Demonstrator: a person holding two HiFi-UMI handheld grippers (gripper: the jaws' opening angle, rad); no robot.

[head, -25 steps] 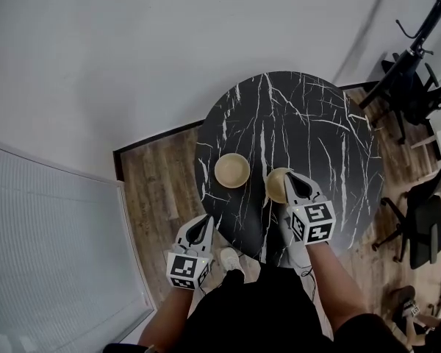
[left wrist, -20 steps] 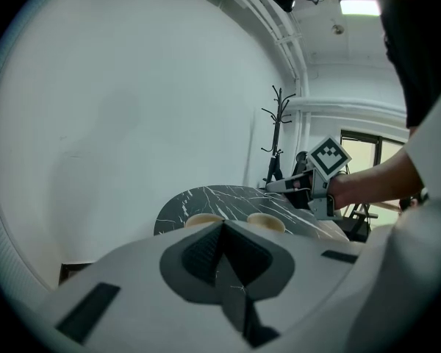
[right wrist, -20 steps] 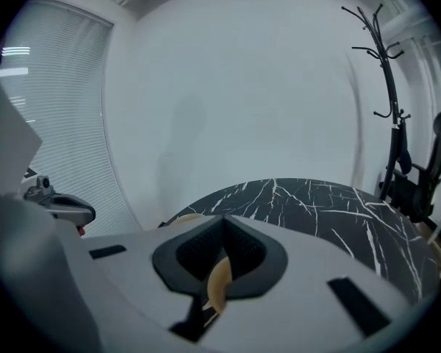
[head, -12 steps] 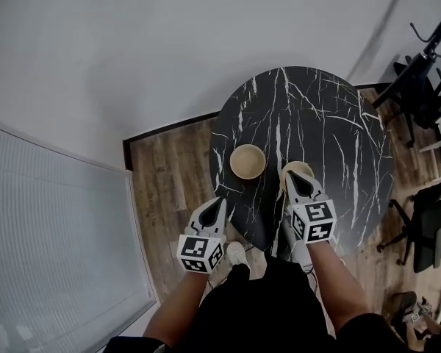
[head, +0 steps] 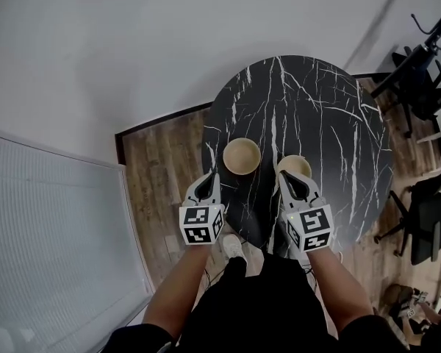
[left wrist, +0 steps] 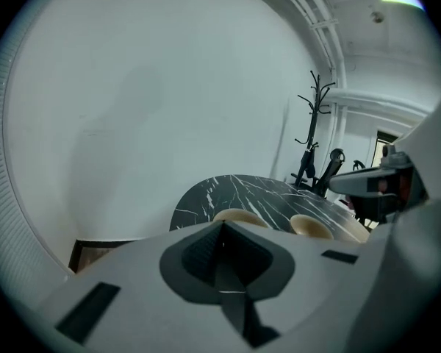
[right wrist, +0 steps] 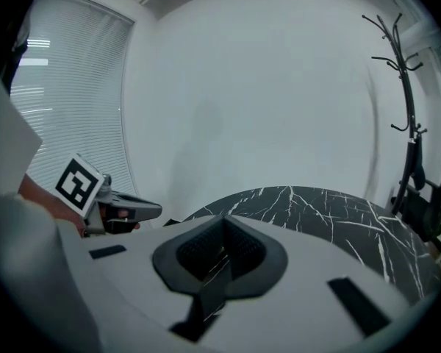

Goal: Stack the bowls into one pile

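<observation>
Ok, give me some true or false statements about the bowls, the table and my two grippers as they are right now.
1. Two tan bowls sit on the table. True: the left bowl and the right bowl both rest on the table.
2. The bowls are stacked in one pile. False: they stand side by side, apart.
3. Both grippers are shut with nothing between the jaws. True: the left gripper and the right gripper are closed and empty.
4. The table is a white square. False: it is round and black with white veins.
</observation>
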